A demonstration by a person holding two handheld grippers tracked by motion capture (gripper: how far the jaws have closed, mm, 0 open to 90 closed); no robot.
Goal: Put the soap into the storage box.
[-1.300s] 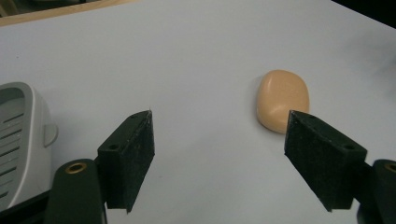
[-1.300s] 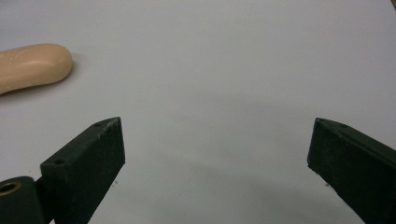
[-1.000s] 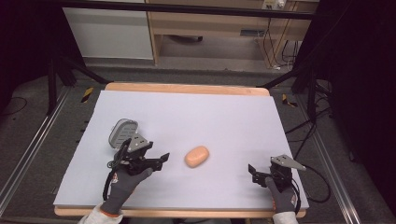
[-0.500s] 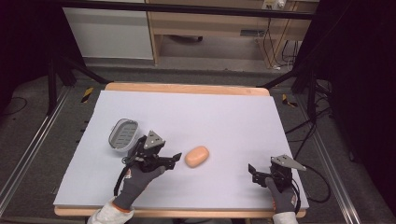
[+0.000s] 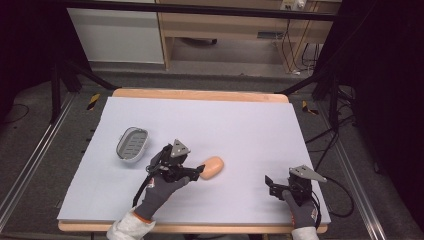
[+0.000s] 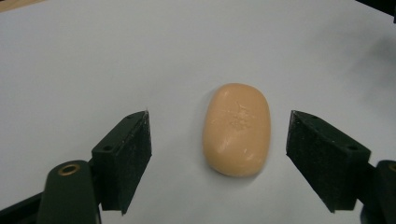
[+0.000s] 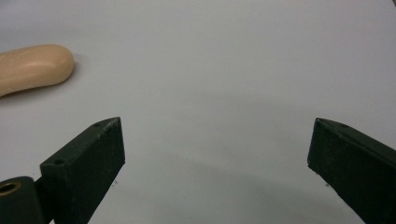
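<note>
Left gripper (image 6: pixel 219 154) jaws spread wide, straddling the peach soap bar (image 6: pixel 236 129), which lies flat on the white table (image 5: pixel 240 125), not touching either jaw. Grey soap dish (image 5: pixel 132 143) sits near, to its left. Right gripper (image 7: pixel 217 163) wide open, holding nothing, well apart near table's right front edge.

- Soap bar (image 6: pixel 236 129): peach-orange, faint embossed mark.
- Soap dish (image 5: pixel 132 143): grey, ribbed.
- Tabletop (image 5: pixel 250 125): pale lavender-white, wooden rim.
- Left hand-held gripper (image 6: pixel 219 163): black jaws.
- Gloves (image 5: pixel 157 195): grey.
</note>
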